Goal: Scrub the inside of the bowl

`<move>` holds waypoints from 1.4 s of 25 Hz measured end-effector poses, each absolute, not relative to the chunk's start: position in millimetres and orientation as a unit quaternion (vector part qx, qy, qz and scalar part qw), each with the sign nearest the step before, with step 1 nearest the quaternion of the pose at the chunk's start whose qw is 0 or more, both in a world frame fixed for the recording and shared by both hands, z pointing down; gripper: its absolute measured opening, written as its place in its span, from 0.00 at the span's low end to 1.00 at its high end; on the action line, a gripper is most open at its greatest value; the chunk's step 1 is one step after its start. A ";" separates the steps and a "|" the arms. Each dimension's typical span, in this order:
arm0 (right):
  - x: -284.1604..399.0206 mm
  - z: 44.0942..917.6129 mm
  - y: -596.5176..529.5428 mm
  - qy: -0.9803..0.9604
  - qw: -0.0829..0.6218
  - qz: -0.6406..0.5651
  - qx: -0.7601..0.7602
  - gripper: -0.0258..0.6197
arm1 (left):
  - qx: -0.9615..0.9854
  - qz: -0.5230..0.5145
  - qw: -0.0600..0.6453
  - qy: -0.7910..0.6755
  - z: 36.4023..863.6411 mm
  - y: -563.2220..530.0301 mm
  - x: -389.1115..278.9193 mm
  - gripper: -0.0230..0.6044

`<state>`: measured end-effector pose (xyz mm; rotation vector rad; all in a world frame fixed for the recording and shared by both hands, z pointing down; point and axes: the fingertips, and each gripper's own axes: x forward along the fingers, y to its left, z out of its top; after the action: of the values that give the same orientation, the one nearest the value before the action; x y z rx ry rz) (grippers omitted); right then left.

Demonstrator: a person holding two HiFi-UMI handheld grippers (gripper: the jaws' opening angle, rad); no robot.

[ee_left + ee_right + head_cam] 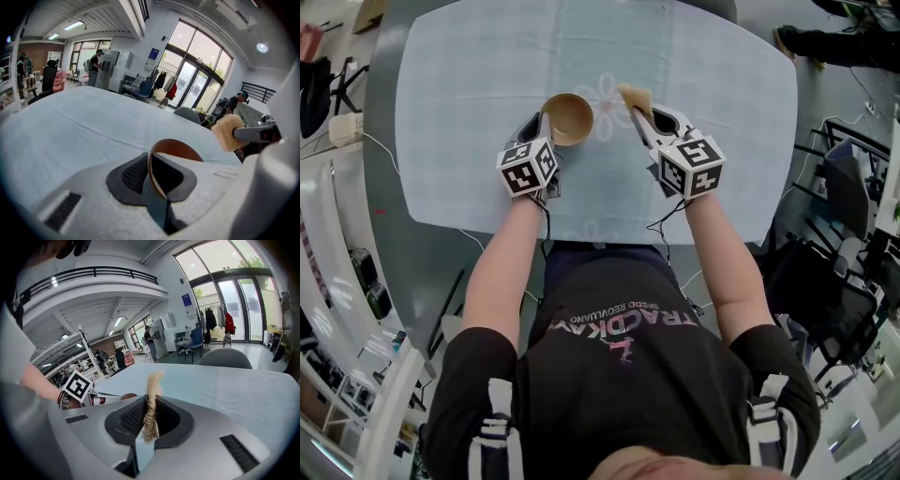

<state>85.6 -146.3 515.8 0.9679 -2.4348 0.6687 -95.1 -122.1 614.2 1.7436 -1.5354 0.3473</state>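
Observation:
A tan bowl sits on the pale blue tablecloth, and my left gripper is shut on its near left rim. In the left gripper view the brown rim runs thin between the dark pads. My right gripper is shut on a beige scrubbing pad, which is held to the right of the bowl and apart from it. The right gripper view shows the pad pinched upright between the jaws. From the left gripper view the pad hangs off to the right.
The table is rounded and grey under the cloth. Chairs, cables and bags crowd the floor on the right, white shelving on the left. A person's shoes show at the far right.

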 end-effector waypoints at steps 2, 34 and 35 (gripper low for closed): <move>85.6 515.3 -145.5 -0.879 0.216 0.241 0.349 0.09 | 0.691 0.134 0.382 -0.599 612.4 -120.6 -94.1 0.09; 104.0 357.6 -69.4 -0.934 0.100 0.128 0.317 0.09 | 0.753 0.067 0.160 -0.635 385.7 -7.9 -57.0 0.06; 105.9 353.2 -62.5 -0.937 0.098 0.123 0.312 0.09 | 0.752 0.067 0.157 -0.636 382.9 0.6 -51.9 0.06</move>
<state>105.9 -62.5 353.2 0.9222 -2.7733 0.3634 -51.9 0.6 382.9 2.1535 -1.8204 0.1928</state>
